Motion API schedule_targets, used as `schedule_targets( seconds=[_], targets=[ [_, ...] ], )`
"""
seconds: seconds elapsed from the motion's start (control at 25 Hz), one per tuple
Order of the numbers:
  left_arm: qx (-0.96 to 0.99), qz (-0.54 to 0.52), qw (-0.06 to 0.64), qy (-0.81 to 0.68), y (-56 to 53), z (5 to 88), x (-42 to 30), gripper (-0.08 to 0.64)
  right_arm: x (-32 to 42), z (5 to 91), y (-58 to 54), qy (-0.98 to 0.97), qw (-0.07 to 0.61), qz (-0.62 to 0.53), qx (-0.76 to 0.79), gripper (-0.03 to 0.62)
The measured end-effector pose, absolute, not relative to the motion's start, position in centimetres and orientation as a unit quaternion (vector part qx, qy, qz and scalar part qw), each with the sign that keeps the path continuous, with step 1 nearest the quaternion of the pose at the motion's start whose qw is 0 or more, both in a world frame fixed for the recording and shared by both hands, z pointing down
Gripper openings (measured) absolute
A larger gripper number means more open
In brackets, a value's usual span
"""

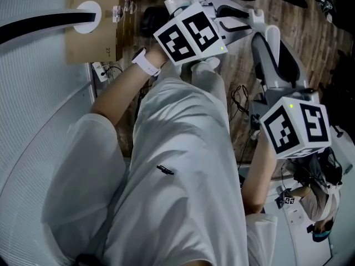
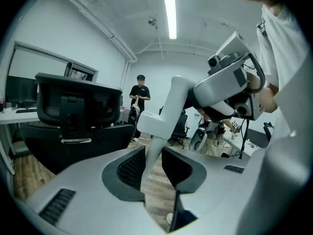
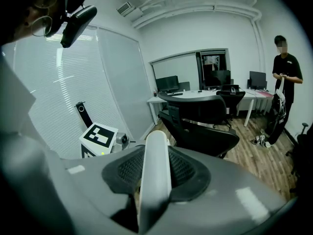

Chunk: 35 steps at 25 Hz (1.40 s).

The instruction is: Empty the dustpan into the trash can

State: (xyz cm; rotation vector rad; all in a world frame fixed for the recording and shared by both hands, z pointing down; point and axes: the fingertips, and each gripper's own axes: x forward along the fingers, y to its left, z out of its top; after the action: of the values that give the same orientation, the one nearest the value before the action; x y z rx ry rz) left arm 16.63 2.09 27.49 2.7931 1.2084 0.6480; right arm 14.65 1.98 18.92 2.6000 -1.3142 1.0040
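A white handle (image 1: pixel 271 37) is all I see of the dustpan; the pan itself and a trash can appear in no view. My left gripper (image 2: pixel 152 166) is closed on the handle's (image 2: pixel 166 109) thin lower stretch, whose bent joint rises toward the other gripper. My right gripper (image 3: pixel 154 173) is shut on the thicker white tube (image 3: pixel 156 148), which stands between its dark pads. In the head view the left gripper (image 1: pixel 243 19) is at the top centre and the right gripper (image 1: pixel 275 65) lower right, both above the wooden floor in front of the person's white clothing.
A black office chair (image 2: pixel 78 109) is close on the left, with a person (image 2: pixel 141 98) standing beyond it. Another chair (image 3: pixel 205 129) and a desk with monitors (image 3: pixel 195 94) lie ahead of the right gripper. A cardboard box (image 1: pixel 102 37) and cables (image 1: pixel 241 96) sit on the floor.
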Motion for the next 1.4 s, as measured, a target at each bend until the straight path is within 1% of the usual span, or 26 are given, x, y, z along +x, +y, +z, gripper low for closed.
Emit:
schedule_targets(
  seconds=[0.16,0.24,0.52,0.92,1.12,1.4],
  targets=[
    [0.905,0.216,0.023,0.366,-2.0,28.9,18.2,0.104,16.4,20.3,-1.9,-0.459,0.039,0.327,0.825,0.135],
    [0.911,0.217,0.023,0.351,-3.4,28.9,17.8,0.104,16.0,20.3,-3.2,-0.476,0.047,0.323,0.817,0.135],
    [0.927,0.216,0.029,0.305,-6.2,29.5,14.7,0.109,12.5,21.0,-5.7,-0.532,0.08,0.294,0.79,0.135],
    [0.962,0.18,0.048,0.201,-11.1,31.1,9.8,0.112,6.7,22.8,-10.3,-0.627,0.186,0.226,0.722,0.135],
    [0.974,0.155,0.064,0.155,-12.7,31.6,7.1,0.117,3.7,23.4,-11.5,-0.668,0.228,0.188,0.683,0.133],
    [0.984,0.136,0.07,0.089,-13.2,31.6,4.0,0.12,0.1,23.1,-12.0,-0.713,0.249,0.14,0.64,0.133]
  ],
)
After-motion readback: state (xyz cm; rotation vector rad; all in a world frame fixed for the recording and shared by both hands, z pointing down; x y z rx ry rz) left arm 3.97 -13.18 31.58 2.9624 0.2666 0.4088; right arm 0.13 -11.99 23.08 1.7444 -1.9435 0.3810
